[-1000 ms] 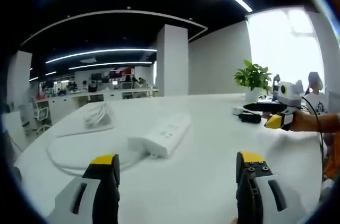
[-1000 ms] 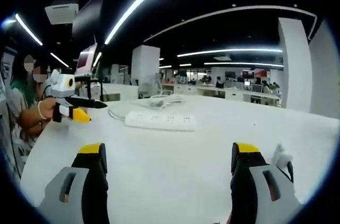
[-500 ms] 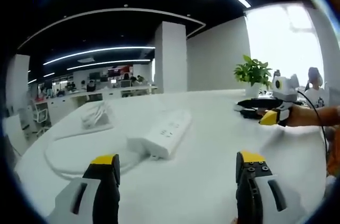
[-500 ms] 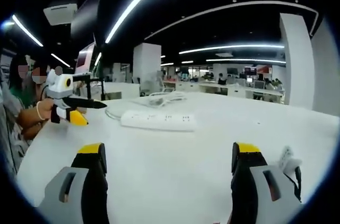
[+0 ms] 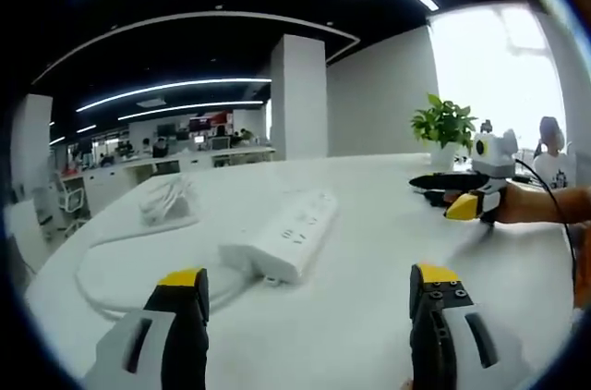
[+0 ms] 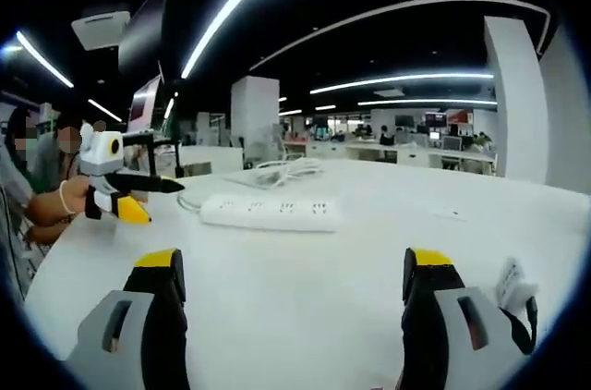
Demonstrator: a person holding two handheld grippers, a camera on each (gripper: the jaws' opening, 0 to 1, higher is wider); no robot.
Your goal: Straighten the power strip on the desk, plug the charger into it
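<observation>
Since a second before, both cameras had dipped slightly and drawn a little nearer the tabletop (image 5: 369, 251), so the power strip (image 5: 282, 237) sat a touch lower and larger in the left gripper view, and the charger (image 6: 517, 290) had slid toward the lower right edge of the right gripper view. The things themselves lay where they were.

In the left gripper view the left tongs (image 5: 309, 293) stood wide apart at the bottom of the frame, holding nothing. The white power strip lay just left of centre, running diagonally, its cord (image 5: 111, 265) looping round to the lower left and a bundled coil (image 5: 166, 201) resting at centre left. The right tongs (image 5: 457, 188) showed at the right edge in a hand (image 5: 526, 205), with a potted plant (image 5: 445, 131) behind them.

In the right gripper view the right tongs (image 6: 291, 279) were likewise open and empty. The power strip (image 6: 270, 213) lay across the middle of the frame, sockets up. The white charger with its dark cable lay at the lower right, beside the right-hand jaw. The left tongs (image 6: 138, 196) appeared at centre left, held in a hand (image 6: 69, 201).
</observation>
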